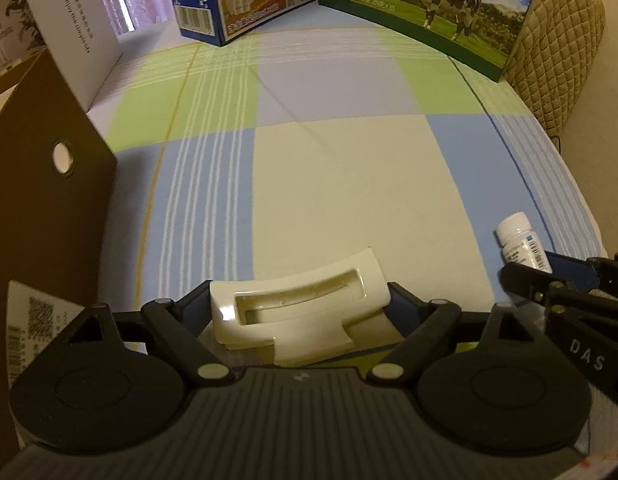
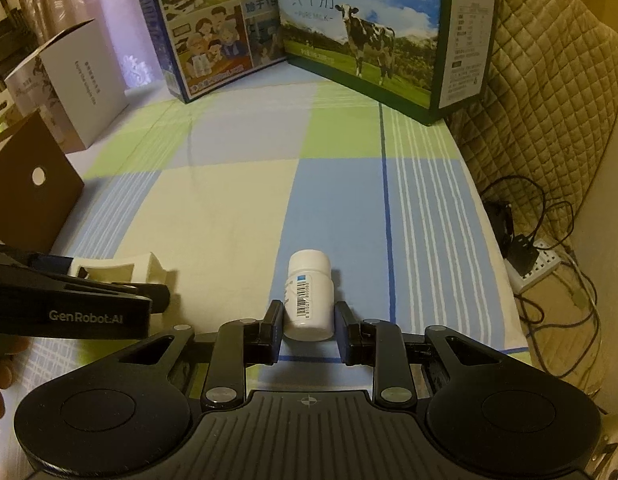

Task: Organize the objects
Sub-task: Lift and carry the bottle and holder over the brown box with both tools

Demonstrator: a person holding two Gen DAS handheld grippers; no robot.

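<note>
Fingers point(image 2: 274, 322) flank a white bottle point(image 2: 309, 294) — checked cloth point(image 2: 229, 200), milk cartons point(image 2: 361, 40) behind.

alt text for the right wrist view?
The right gripper brackets a white pill bottle lying on a checked tablecloth, a slight gap on the right side. The left gripper, holding a cream plastic piece, enters from the left; two milk cartons stand behind.
</note>
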